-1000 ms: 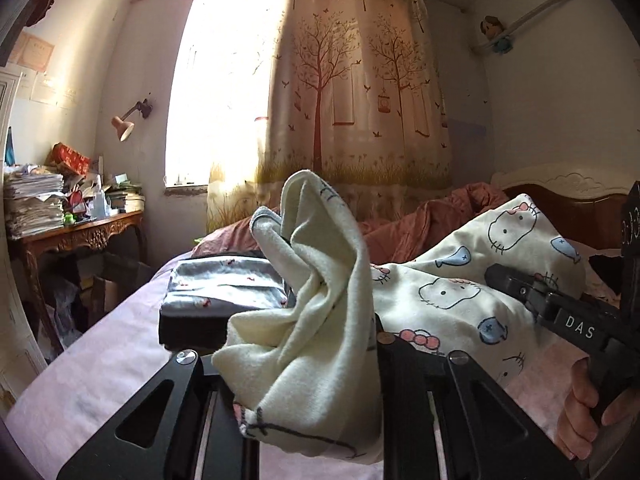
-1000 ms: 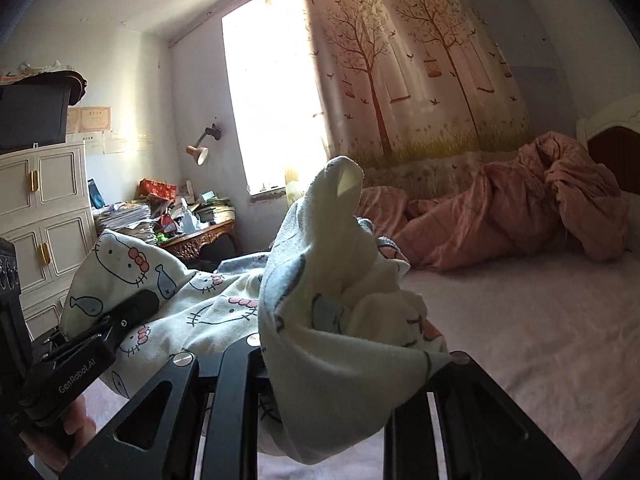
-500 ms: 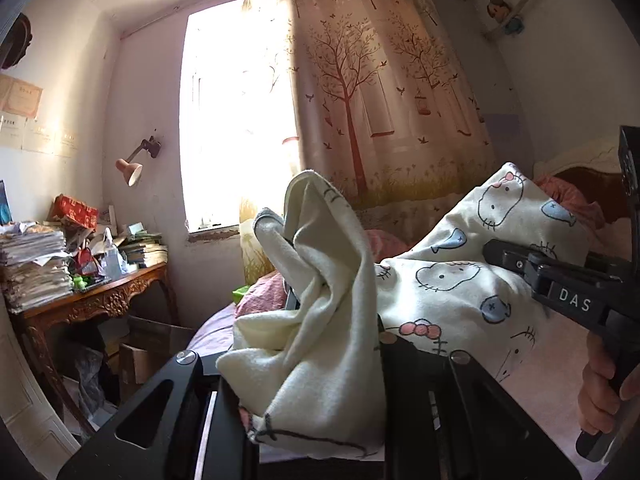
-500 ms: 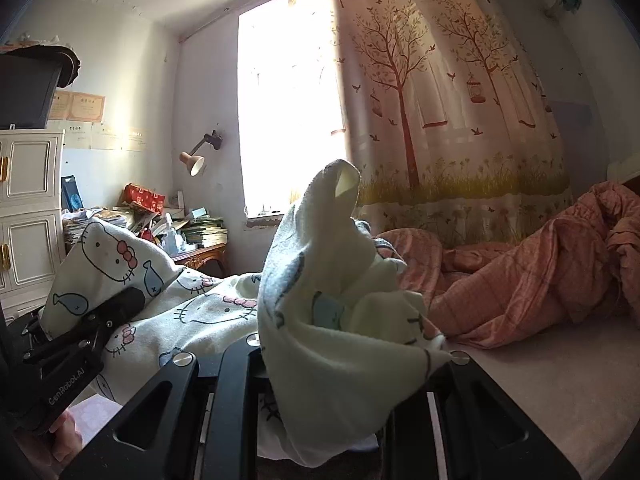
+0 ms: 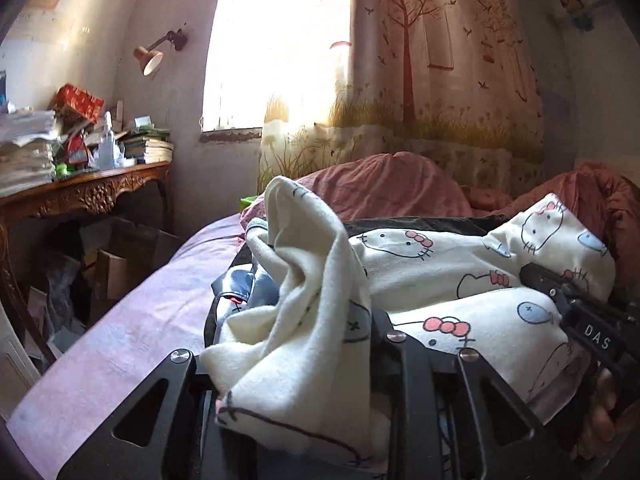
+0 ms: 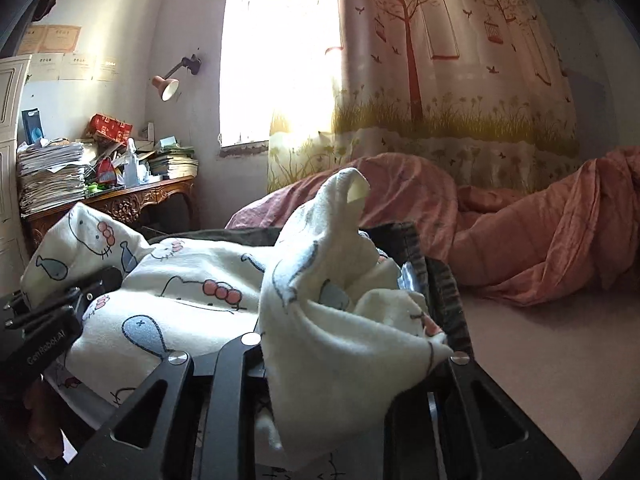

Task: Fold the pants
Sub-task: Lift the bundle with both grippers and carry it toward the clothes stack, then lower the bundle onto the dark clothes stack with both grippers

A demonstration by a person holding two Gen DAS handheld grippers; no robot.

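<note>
The cream pants (image 5: 460, 280) with a cat and fish print hang stretched between my two grippers, low over a pile of folded dark clothes (image 5: 248, 292) on the bed. My left gripper (image 5: 296, 384) is shut on one bunched end of the pants. My right gripper (image 6: 332, 376) is shut on the other bunched end (image 6: 332, 300). Each gripper shows at the edge of the other's view: the right one (image 5: 580, 320) and the left one (image 6: 48, 320).
The bed has a pink sheet (image 5: 132, 328) and a crumpled salmon quilt (image 6: 540, 240) at the far side. A carved wooden desk (image 5: 88, 192) stacked with papers and books stands at the left. Cardboard boxes (image 5: 112, 264) lie under it. A tree-print curtain (image 6: 440, 80) covers the window.
Both grippers have come down with the pants, from held high in the air to just above the folded clothes on the bed. Both stay shut on the cloth.
</note>
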